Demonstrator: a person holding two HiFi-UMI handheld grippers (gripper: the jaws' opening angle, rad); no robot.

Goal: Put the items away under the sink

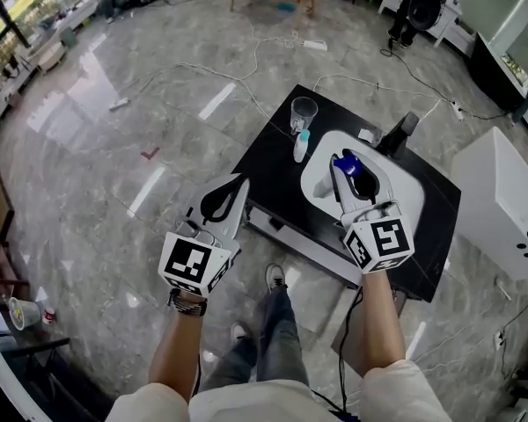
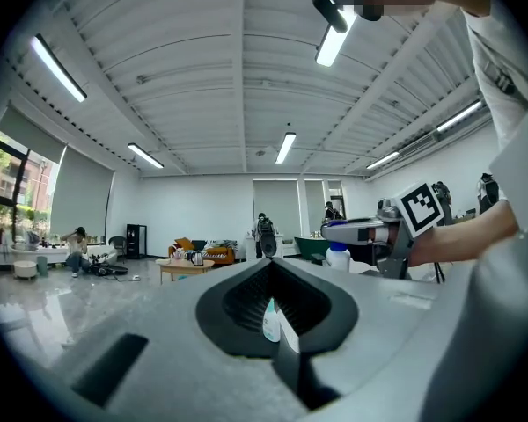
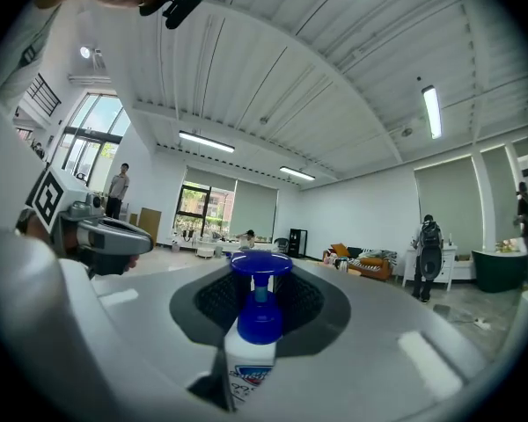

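Now the right gripper has its jaws clamped on the blue-pump soap bottle, poised over the white sink, likely for stowing below. The left gripper hangs pinched together, empty, beside the table. Beyond, a small bottle and a glass wait; the table edge guards the route down.

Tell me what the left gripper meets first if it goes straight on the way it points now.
Probably the small teal-capped bottle on the black table: the left gripper view shows it centred ahead of the left gripper, with nothing between. Depth is unclear, so the table's edge might come first.
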